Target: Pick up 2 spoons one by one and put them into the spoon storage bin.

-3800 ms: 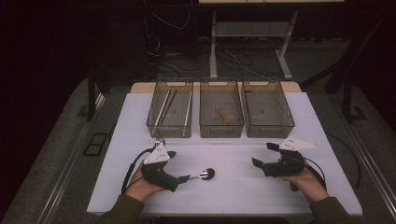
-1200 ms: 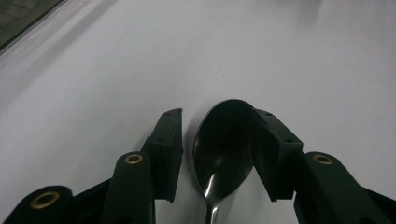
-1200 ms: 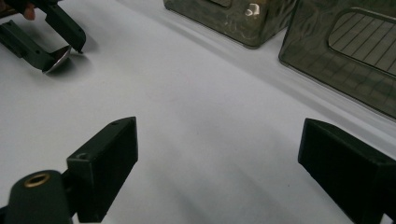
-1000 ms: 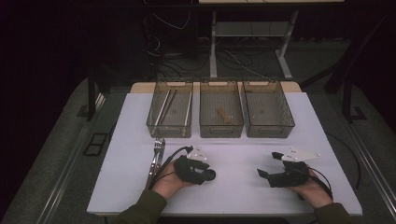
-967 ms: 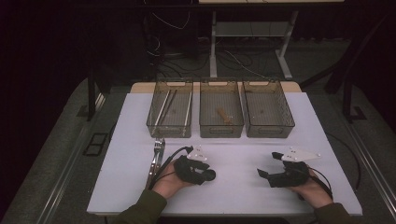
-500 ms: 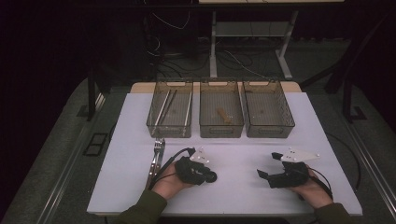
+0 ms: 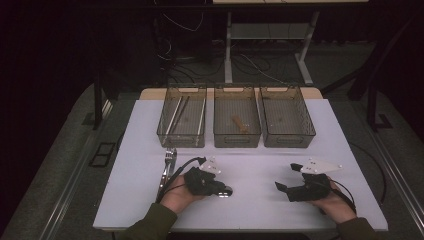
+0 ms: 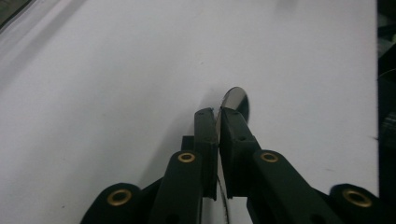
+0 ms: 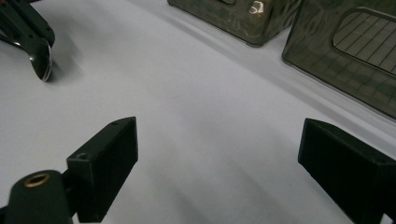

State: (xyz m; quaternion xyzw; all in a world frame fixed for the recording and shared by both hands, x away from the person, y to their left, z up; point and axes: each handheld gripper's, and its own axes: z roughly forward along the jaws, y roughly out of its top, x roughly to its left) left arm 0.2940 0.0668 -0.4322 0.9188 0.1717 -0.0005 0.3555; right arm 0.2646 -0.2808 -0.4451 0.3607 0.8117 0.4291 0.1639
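While my left gripper (image 7: 216, 188) sits low on the white table (image 7: 250, 165) near its front edge, its jaws have just been closing and now stand clamped on the handle of a metal spoon (image 8: 235, 100), the polished bowl poking out beyond the fingertips and resting on or just above the surface. Item held: one spoon, gripped edge-on near the neck. Item idle: my right gripper (image 7: 292, 188), jaws wide apart with nothing between them, parked on the right side of the table, well apart from the spoon. Stock elsewhere: a fork (image 7: 168, 162) lying just beside my left hand; three clear bins at the far edge, the left bin (image 7: 182, 120) holding long thin utensils, the middle bin (image 7: 237, 120) holding a small wooden piece, the right bin (image 7: 287, 120) apparently bare. Handling note: I judge the grip narrow and near one end, so the lift should go straight up and slow, wrist level, to keep the handle from pivoting between the pads; then carry over a bin rim before letting go. Not determinable: the spoon's handle, covered by the jaws and my hand; what exactly the thin utensils are; which bin suits the spoon; whether the bowl touches the table.
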